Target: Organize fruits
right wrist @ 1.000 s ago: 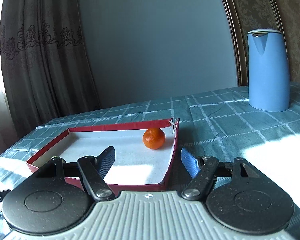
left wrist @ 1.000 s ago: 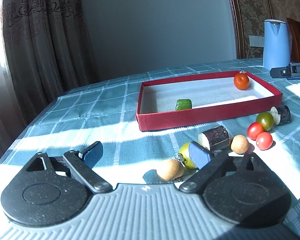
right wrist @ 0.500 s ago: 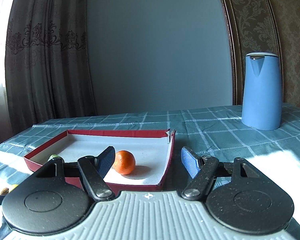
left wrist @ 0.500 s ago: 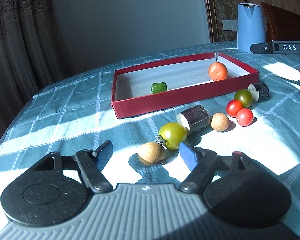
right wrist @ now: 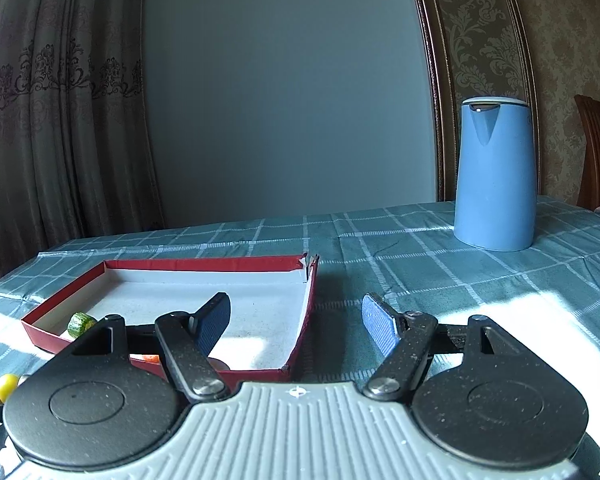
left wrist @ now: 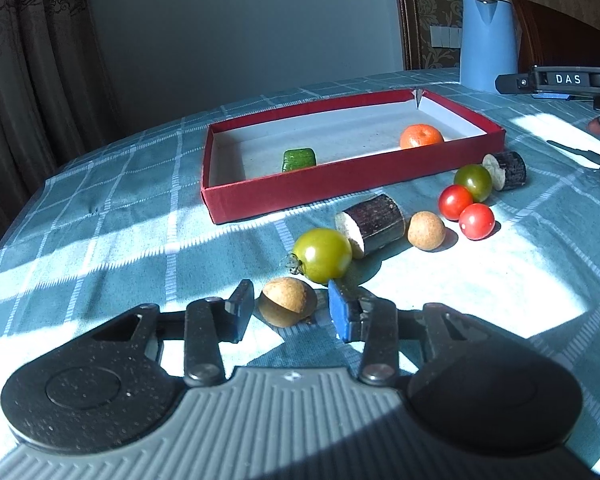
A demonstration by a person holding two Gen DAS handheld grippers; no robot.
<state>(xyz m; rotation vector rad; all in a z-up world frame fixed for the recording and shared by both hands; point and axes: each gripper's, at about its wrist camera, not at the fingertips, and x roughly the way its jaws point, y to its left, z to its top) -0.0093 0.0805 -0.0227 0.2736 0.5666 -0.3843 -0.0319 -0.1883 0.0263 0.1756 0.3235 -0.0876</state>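
Left wrist view: the left gripper [left wrist: 288, 310] is low over the counter [left wrist: 120, 232], and its fingers have just been closing with the brown round fruit [left wrist: 287, 301] between them.
Left finger [left wrist: 240, 310]: just beside the fruit's left side; a thin gap seems to remain, so I judge it is not pressing yet.
Brown round fruit: it sits on the counter, straight ahead and centred between the fingers; being round, it has no long axis to line up with.
Right finger [left wrist: 342, 314]: near the fruit's right side, with a little gap showing.
Green tomato [left wrist: 322, 255]: just behind the right finger, close enough to be nudged as the fingers close.
Red tray [left wrist: 284, 192]: further ahead, beyond the loose fruits; it holds a green piece [left wrist: 299, 159] and an orange [left wrist: 421, 136].
Nearer hand: the left one, in my judgement; it only needs to finish closing and then carry the fruit forward to the tray.
Right wrist view: the right gripper [right wrist: 296, 326] has its fingers well apart with nothing between them, hovering at the tray's right end.
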